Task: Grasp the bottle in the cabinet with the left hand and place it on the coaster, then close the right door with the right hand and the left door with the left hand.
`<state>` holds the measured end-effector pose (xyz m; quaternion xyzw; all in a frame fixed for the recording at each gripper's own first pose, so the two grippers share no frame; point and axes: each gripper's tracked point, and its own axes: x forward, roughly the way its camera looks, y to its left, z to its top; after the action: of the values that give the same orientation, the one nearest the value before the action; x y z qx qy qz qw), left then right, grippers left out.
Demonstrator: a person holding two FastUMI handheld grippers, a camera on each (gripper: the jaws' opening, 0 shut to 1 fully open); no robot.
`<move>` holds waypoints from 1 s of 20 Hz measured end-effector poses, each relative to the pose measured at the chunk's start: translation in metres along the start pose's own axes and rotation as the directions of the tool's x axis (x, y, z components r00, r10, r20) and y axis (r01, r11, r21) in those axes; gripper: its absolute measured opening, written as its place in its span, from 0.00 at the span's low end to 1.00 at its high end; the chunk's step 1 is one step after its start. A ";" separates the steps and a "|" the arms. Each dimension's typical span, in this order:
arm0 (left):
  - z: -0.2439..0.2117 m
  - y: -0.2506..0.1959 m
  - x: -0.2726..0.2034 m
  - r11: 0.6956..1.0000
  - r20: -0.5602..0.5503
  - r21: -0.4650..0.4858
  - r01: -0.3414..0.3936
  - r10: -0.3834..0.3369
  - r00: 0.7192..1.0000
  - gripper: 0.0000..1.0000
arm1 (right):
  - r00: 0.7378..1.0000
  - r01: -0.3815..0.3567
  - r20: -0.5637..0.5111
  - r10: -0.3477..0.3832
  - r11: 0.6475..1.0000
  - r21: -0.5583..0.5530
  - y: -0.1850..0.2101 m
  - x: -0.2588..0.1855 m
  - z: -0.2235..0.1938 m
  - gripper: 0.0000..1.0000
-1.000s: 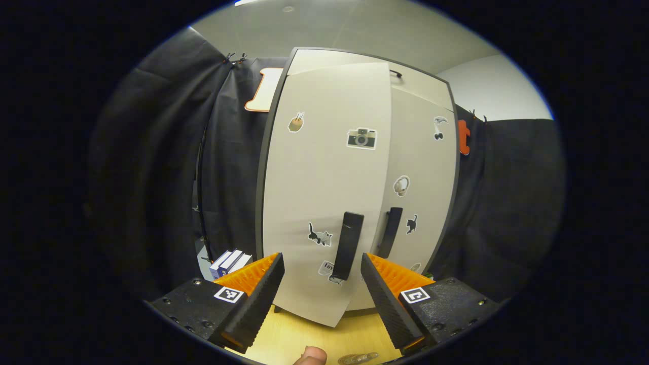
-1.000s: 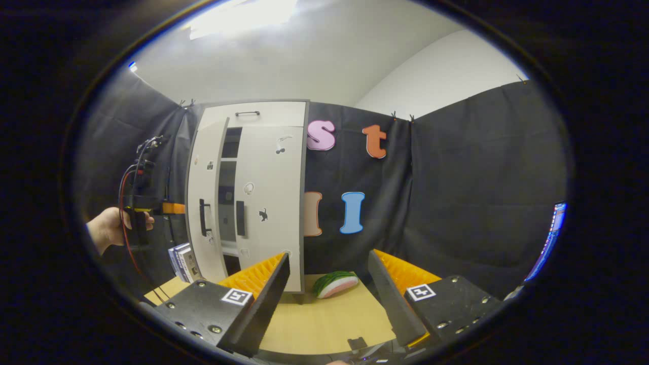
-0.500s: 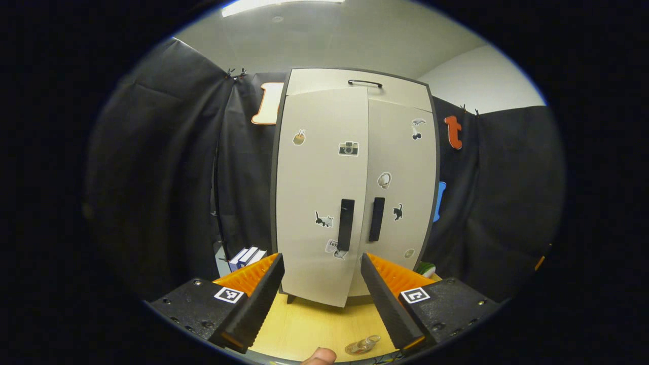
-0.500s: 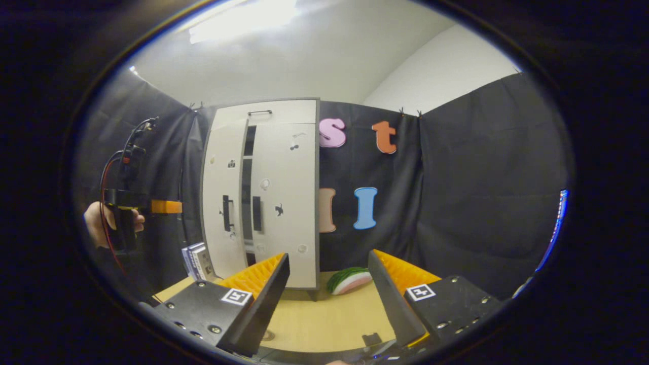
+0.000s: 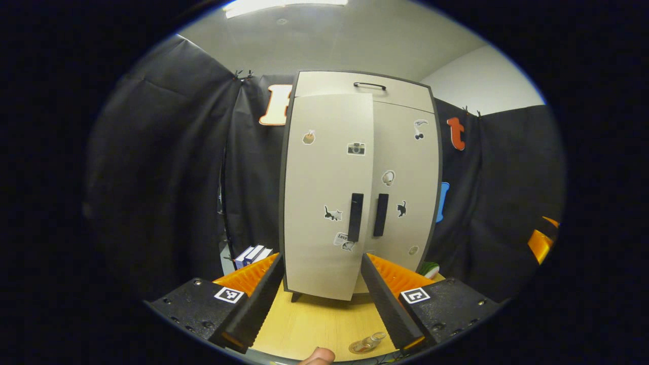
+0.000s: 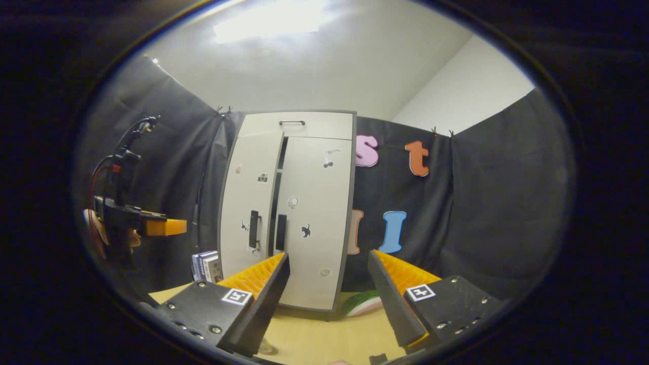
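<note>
- Left gripper view: the left gripper (image 5: 319, 296) hangs wide and empty at 6 o'clock, aimed square at the cabinet (image 5: 361, 91), clear of it and touching nothing.
- The left door (image 5: 324, 192) is swung nearly to but stands a little proud of the right door (image 5: 410, 172), its free edge overlapping it; my reading is that it still wants a last push, which would explain why the gripper faces it.
- The two black handles (image 5: 356, 217) sit side by side at centre, near 6 o'clock of the cabinet front.
- The bottle (image 5: 366, 344) lies low at 6 o'clock on the table (image 5: 314, 324), just beside the gripper's right finger; it is cut off by the picture's edge, so whether it stands on the coaster I cannot tell, and the coaster itself is hard to make out.
- A fingertip (image 5: 317, 356) pokes in at the very bottom.
- Right gripper view: the right gripper (image 6: 327, 299) is also spread wide and holding nothing, held back from the cabinet, its door looking shut flush.
- A dark slit shows between the doors, confirming the left one is not home.
- At 9 o'clock the other gripper and the hand (image 6: 96, 230) holding it hover well apart from the door.
- Books (image 6: 205, 264) stand at 7 o'clock beside the cabinet; a watermelon slice (image 6: 362, 303) is half hidden behind the right finger.
</note>
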<state>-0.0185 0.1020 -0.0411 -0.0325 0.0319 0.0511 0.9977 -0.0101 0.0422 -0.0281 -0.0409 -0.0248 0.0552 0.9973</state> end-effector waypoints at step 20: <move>-0.019 -0.026 -0.001 0.986 0.042 0.041 0.164 -0.165 0.985 0.96 | 0.988 0.082 -0.139 -0.068 0.992 0.099 0.053 0.033 -0.054 0.89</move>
<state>-0.0182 0.0743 -0.0585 -0.0154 0.0075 -0.0313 0.9994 0.0196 0.0945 -0.0845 0.0086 0.0445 0.0157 0.9988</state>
